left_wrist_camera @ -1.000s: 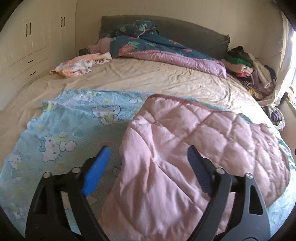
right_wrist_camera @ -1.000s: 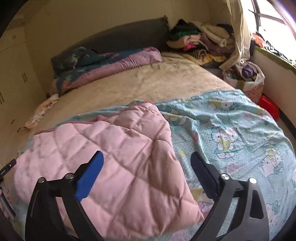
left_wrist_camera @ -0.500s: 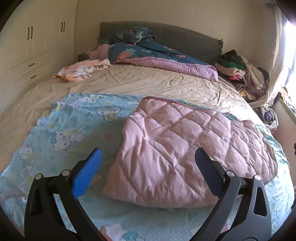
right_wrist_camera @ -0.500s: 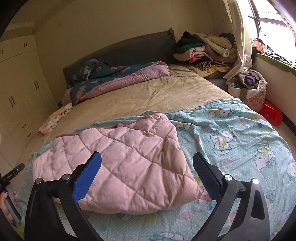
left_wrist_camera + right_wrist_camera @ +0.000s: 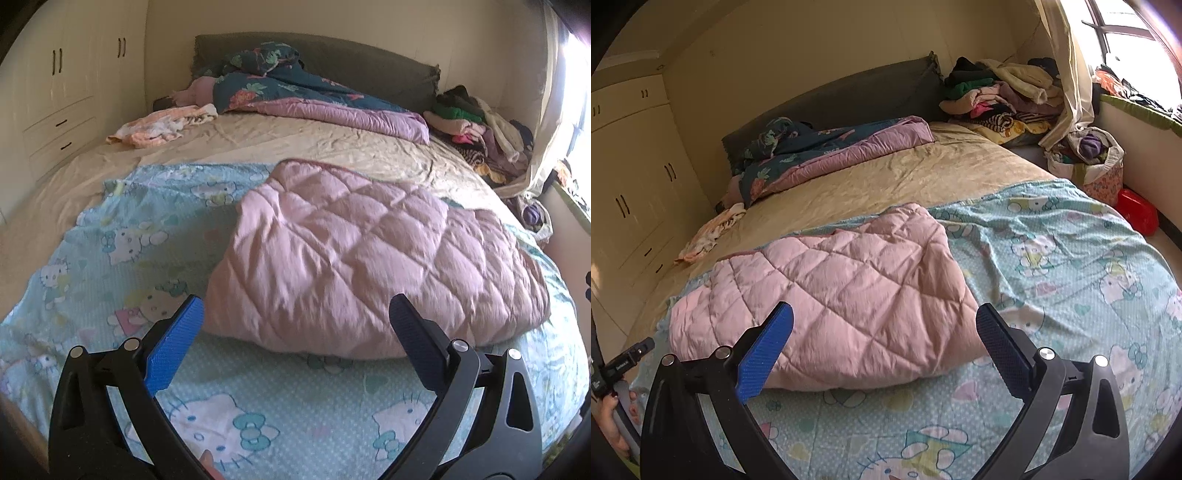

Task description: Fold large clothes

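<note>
In your left wrist view, the left gripper [image 5: 295,325] stands released, jaws wide with nothing between them, hanging short of the near edge of the pink quilted blanket [image 5: 369,258], which lies folded in the middle of the cartoon-print sheet [image 5: 122,258] on the bed [image 5: 314,144]. If you reach for the fold's 6 o'clock edge from here, you risk pinching the sheet along with it and dragging both. The padding looks thick, so a shallow bite could slip off mid-lift and let the top layer slide toward 3 o'clock, spoiling the fold. In your right wrist view, the right gripper [image 5: 884,325] is likewise released and empty, the blanket filling the centre and running to 9 o'clock. Your other hand [image 5: 613,417] and its tool sit at 8 o'clock, close by; swinging across could knock them together. The clothes pile [image 5: 997,96] at 1 o'clock lies well apart.
</note>
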Tool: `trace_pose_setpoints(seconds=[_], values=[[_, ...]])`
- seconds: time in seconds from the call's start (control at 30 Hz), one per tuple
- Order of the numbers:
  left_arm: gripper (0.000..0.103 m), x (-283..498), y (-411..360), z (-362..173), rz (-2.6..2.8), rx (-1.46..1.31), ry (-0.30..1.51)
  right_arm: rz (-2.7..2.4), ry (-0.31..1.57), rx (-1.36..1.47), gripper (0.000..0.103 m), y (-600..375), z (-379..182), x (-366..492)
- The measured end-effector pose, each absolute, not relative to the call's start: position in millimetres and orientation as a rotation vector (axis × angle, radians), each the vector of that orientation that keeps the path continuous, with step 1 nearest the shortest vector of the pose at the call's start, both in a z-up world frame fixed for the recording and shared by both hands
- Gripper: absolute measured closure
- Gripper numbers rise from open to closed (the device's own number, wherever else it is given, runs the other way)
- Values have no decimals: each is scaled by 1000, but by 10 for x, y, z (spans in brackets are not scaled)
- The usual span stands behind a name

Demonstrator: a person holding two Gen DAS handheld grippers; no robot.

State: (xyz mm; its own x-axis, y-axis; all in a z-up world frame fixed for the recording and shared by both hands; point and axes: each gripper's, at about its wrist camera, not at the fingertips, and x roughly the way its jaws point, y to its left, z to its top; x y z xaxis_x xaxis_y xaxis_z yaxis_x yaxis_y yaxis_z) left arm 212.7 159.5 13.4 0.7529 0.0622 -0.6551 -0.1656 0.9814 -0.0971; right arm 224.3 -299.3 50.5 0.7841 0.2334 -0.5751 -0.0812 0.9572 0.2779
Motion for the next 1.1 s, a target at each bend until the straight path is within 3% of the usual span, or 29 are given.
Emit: trace_pose_setpoints(seconds=[0.67, 1.1], values=[[9, 2179, 1584, -245, 134, -219, 802, 117, 835, 380, 4, -3073, -224, 2356], [9, 2402, 1849, -580, 56, -580, 865, 99, 870, 431, 4, -3036, -387, 2546]])
